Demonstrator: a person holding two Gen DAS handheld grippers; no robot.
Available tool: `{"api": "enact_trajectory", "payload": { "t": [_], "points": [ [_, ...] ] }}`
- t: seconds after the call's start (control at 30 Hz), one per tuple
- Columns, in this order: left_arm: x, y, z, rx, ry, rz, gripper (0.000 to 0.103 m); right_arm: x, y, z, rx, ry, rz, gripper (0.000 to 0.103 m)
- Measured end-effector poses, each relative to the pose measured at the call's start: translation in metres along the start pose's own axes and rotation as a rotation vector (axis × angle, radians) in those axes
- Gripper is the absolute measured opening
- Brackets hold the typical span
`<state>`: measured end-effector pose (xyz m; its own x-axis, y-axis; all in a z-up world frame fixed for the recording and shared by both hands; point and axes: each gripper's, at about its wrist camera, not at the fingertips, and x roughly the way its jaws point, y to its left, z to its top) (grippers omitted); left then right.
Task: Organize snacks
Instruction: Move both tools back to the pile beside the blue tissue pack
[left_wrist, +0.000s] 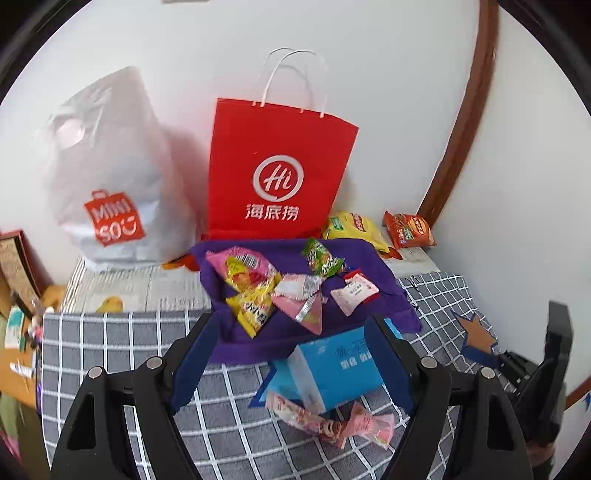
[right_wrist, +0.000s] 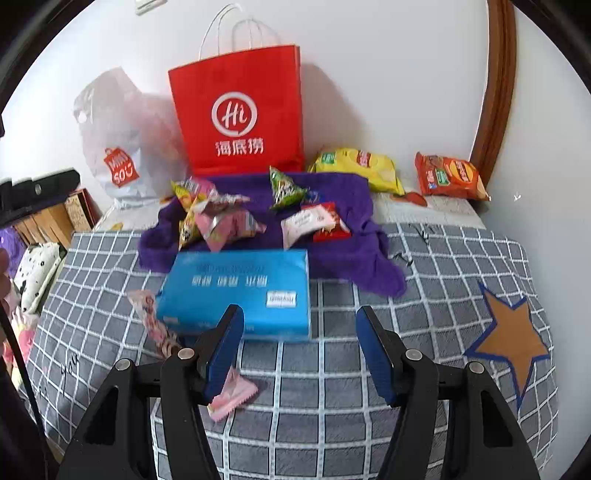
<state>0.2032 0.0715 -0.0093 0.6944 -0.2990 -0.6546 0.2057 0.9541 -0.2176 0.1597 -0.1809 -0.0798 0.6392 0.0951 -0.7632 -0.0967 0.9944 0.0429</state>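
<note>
Left gripper (left_wrist: 291, 354) jaws apart, empty; blue box (left_wrist: 332, 369) between and beyond fingertips, untouched. Right gripper (right_wrist: 299, 350) spread, holding nothing; same box just ahead-left. Snack packets (right_wrist: 229, 221) on purple cloth (right_wrist: 347, 258) farther ahead.

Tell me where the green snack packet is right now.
On the purple cloth, at its far edge just in front of the red bag: the green packet sits centre-top in both views.

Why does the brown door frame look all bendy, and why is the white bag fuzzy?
Both wrist views use fisheye lenses, which curve straight things near the edges, like the brown door frame. In the right wrist view the white bag looks smeared and blurry; in the left wrist view it is sharper. Corners are black in both.
</note>
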Motion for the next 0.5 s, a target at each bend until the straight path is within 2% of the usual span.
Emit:
{"api": "enact_trajectory", "payload": {
  "t": [0.23,0.5],
  "points": [
    [-0.001,0.014,-0.021,-0.051,0.056,0.018,0.08,0.018,0.025,-0.03,-0.065,0.047,0.072,0.062],
    [0.004,0.017,-0.038,-0.063,0.099,0.042,0.079,0.043,0.058,-0.053,-0.161,0.077,0.164,0.06]
  ]
}}
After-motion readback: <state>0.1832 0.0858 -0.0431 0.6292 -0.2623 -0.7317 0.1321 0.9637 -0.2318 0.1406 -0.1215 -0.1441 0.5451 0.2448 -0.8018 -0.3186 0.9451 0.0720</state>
